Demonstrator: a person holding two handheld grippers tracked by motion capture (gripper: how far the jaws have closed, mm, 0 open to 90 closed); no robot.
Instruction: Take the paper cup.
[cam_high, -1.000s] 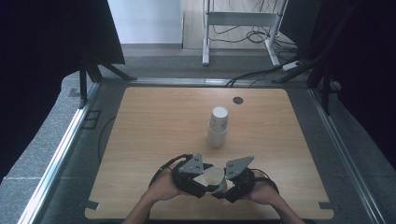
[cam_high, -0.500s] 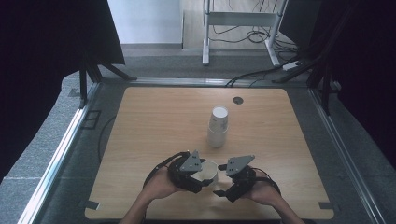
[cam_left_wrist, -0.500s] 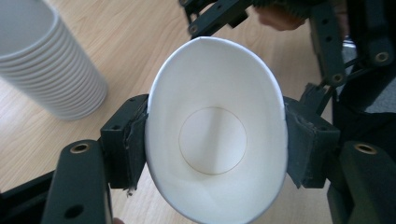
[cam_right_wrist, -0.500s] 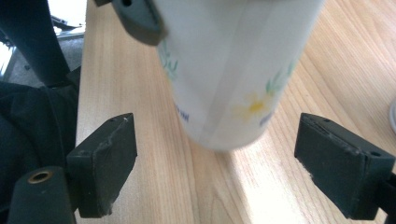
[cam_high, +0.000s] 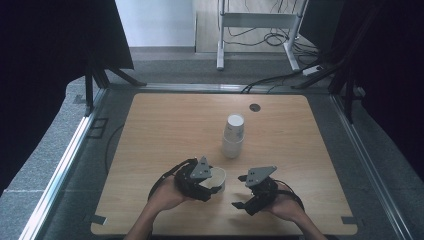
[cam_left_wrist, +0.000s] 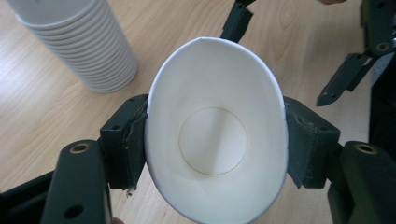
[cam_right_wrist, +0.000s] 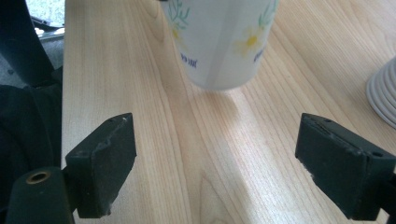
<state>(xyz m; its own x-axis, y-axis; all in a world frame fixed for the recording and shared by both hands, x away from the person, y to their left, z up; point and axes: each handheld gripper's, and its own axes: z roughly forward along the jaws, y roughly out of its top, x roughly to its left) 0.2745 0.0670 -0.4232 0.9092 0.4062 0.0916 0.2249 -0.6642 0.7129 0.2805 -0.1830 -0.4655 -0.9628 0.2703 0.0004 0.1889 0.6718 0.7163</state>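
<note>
A single white paper cup with a flower print is clamped between the jaws of my left gripper, low above the front of the table. Its rim is squeezed to an oval and its inside is empty. My right gripper stands just right of it with its jaws wide. They have just been opening, and only bare wood lies between the pads. A tall stack of white cups stands upright behind both grippers.
The wooden table has a small dark round hole at its back edge. Metal rails border the table on both sides. Black curtains hang left and right, and cables run over the floor behind.
My right gripper has let go of the cup, opened wide and drawn back to the right. My left gripper keeps its grip on the cup and has barely shifted.
</note>
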